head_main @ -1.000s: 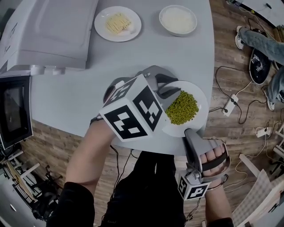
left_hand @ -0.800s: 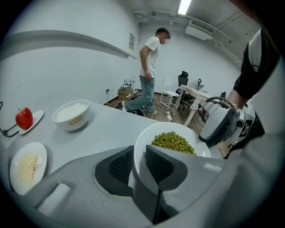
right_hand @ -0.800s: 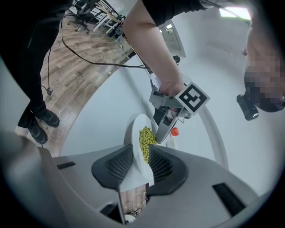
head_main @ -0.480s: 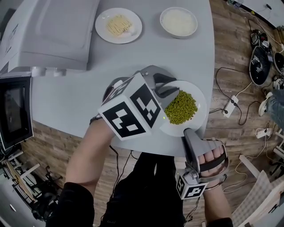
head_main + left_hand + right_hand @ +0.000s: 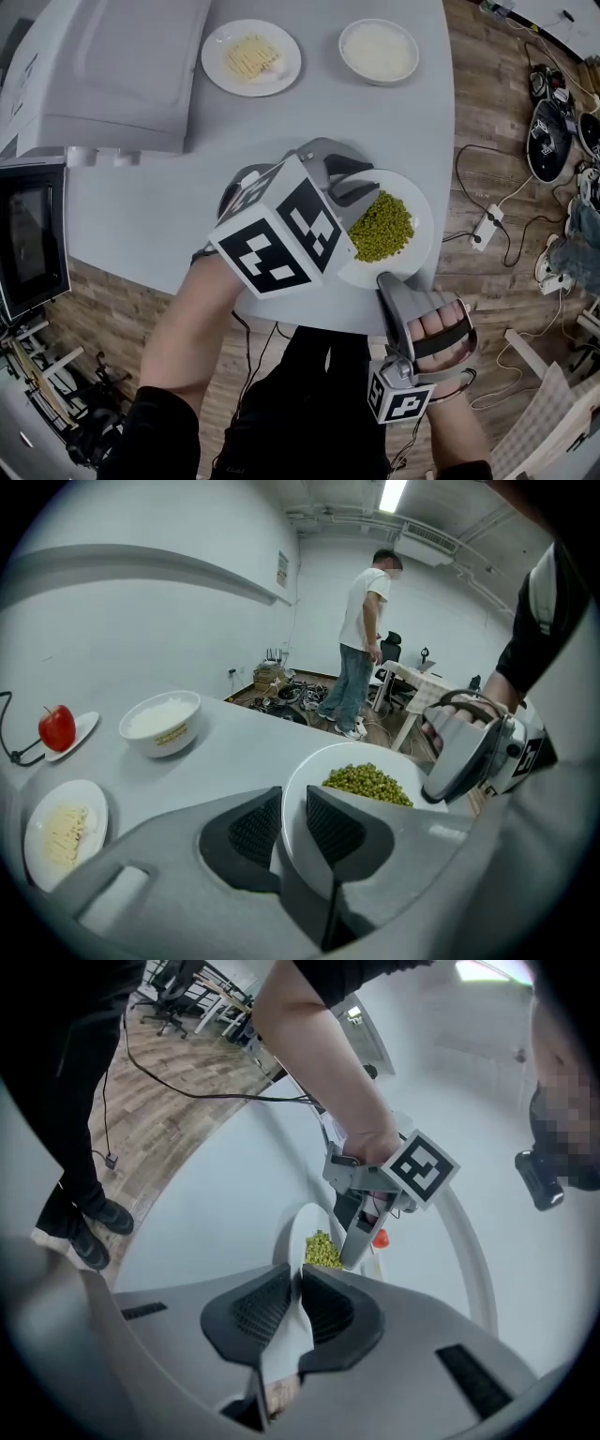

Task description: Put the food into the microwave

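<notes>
A white plate (image 5: pixel 417 246) heaped with green peas (image 5: pixel 382 226) lies at the near edge of the grey table (image 5: pixel 187 216). My left gripper (image 5: pixel 366 183) holds the plate's left rim; in the left gripper view the rim (image 5: pixel 298 803) is pinched between the pads. My right gripper (image 5: pixel 387 279) is at the plate's near rim. Its jaws have just been closing, and the rim (image 5: pixel 302 1241) is now clamped between them. The white microwave (image 5: pixel 103 75) stands at the far left with its door (image 5: pixel 33 239) swung open.
A plate of pale yellow food (image 5: pixel 251 58) and a bowl of rice (image 5: pixel 379 49) sit at the far side of the table. An apple on a small plate (image 5: pixel 57 727) shows in the left gripper view. A person (image 5: pixel 364 639) stands beyond the table; cables lie on the wood floor (image 5: pixel 497 225).
The right gripper has shifted slightly left along the plate's near rim and shut on it. The left gripper and plate stay put. A bystander's legs at the right edge have moved off.
</notes>
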`<state>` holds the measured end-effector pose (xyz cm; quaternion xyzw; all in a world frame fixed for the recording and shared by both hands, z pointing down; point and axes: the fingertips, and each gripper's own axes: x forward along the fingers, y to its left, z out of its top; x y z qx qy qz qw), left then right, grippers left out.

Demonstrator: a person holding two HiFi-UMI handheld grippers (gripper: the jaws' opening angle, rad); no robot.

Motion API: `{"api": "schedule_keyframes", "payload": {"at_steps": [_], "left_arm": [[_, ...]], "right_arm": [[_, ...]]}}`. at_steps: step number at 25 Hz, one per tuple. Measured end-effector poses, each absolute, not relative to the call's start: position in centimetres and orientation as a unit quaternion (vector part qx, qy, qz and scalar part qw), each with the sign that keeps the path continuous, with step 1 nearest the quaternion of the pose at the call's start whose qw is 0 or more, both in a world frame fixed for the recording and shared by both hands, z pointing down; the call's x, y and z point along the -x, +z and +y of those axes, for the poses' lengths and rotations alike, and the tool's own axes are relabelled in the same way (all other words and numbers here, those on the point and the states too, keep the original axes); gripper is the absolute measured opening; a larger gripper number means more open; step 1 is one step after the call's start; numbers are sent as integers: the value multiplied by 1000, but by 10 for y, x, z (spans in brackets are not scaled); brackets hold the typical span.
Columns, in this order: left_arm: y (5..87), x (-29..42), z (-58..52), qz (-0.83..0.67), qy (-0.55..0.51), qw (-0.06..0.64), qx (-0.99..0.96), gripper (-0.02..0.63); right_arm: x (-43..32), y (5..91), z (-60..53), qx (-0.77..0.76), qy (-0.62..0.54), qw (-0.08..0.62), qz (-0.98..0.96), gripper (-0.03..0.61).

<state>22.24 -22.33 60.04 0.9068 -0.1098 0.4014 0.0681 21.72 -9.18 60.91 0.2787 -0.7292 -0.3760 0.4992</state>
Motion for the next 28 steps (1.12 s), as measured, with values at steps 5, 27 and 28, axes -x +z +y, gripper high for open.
{"api": "schedule_keyframes", "payload": {"at_steps": [5, 27, 28], "left_arm": [[600, -219, -228, -112, 402, 69, -906, 83], [578, -206, -232, -134, 392, 46, -909, 84], [575, -205, -233, -137, 391, 43, -909, 84]], "right_arm": [[-215, 607, -96, -280, -404, 505, -710, 35], [-224, 582, -100, -330, -476, 483, -657, 21], [-223, 580, -100, -331, -480, 481, -655, 21]]}}
